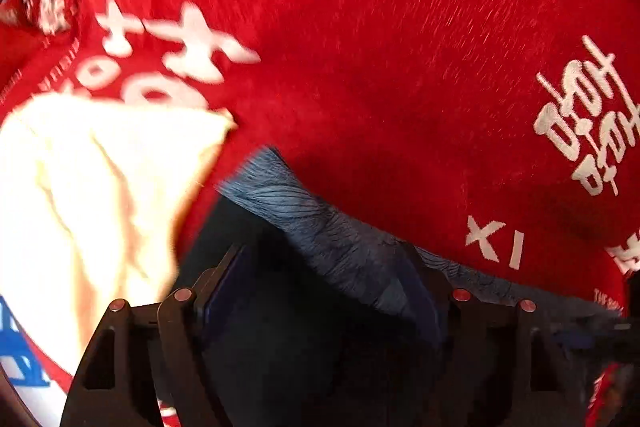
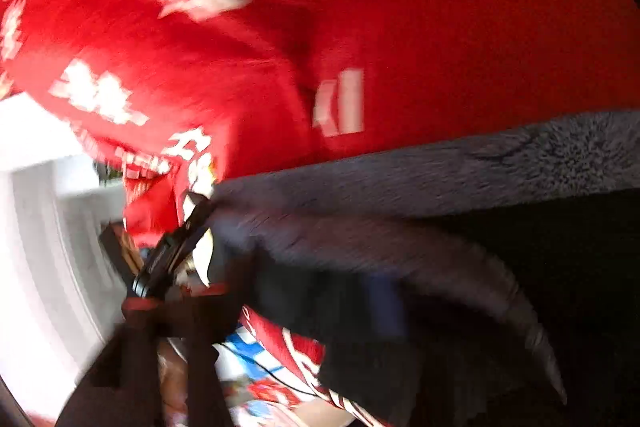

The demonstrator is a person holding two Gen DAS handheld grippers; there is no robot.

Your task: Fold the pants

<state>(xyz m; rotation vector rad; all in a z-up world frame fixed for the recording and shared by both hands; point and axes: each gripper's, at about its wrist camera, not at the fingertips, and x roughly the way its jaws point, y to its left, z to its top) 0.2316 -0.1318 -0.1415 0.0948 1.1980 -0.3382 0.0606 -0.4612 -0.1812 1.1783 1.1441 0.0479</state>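
Note:
The pants point(image 1: 320, 223) are dark blue-grey fleece and lie on a red cloth with white characters point(image 1: 380, 67). In the left wrist view my left gripper point(image 1: 324, 287) points down at them. Its blue-padded fingers point(image 1: 224, 287) stand wide apart, with a fold of the pants loose between them and draped against the right finger. In the blurred right wrist view the pants point(image 2: 440, 167) stretch across the frame. My right gripper point(image 2: 280, 287) stands open there, with dark fabric over its right side and only a strip of that side's blue pad showing.
A cream-white cloth point(image 1: 100, 187) lies on the red cloth at the left. A white piece of furniture or wall point(image 2: 40, 227) stands at the left of the right wrist view. A red, white and blue printed sheet point(image 2: 272, 355) lies below the red cloth's edge.

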